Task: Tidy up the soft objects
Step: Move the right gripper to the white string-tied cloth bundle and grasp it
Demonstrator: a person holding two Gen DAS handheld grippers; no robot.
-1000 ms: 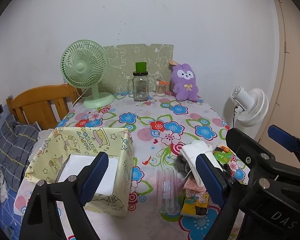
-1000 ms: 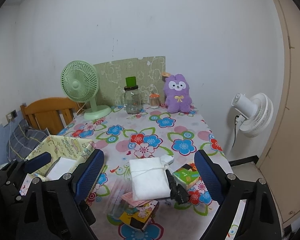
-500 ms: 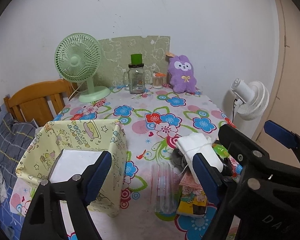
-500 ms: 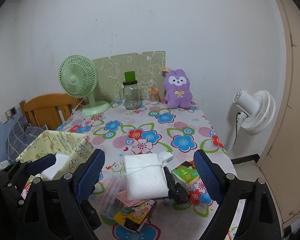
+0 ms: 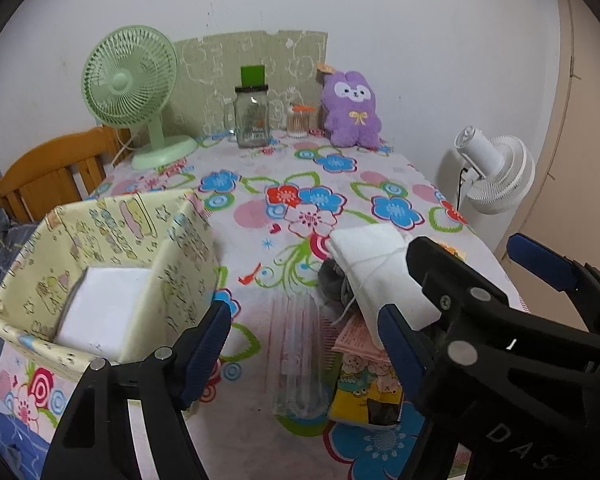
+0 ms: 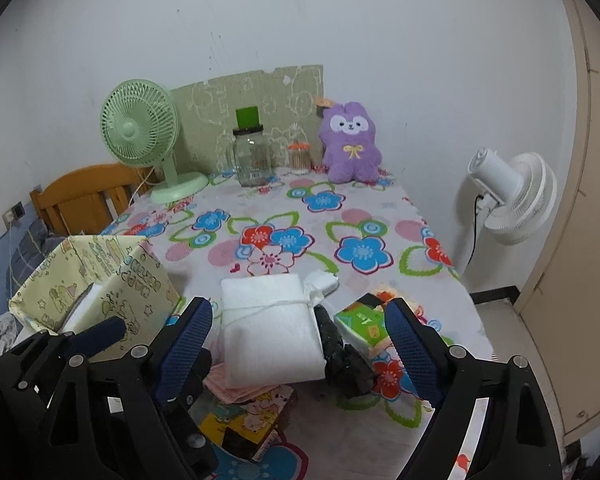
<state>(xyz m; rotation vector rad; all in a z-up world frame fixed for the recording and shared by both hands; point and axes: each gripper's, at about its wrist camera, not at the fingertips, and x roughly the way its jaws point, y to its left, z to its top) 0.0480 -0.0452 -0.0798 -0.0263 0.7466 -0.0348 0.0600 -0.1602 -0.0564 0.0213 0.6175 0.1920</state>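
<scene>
Both grippers are hanging spread and empty over the flower-print tablecloth (image 6: 340, 216) — the right gripper (image 6: 298, 344) straddling a white string-tied soft bundle (image 6: 270, 336), the left gripper (image 5: 304, 344) beside the yellow cartoon-print fabric box (image 5: 100, 256) — which is holding a white folded pad (image 5: 104, 312)

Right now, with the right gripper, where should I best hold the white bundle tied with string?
Probably grip the white bundle across its two long side edges, coming down from above and from the near end. It lies flat atop the pile, and the open right gripper already straddles it.
</scene>
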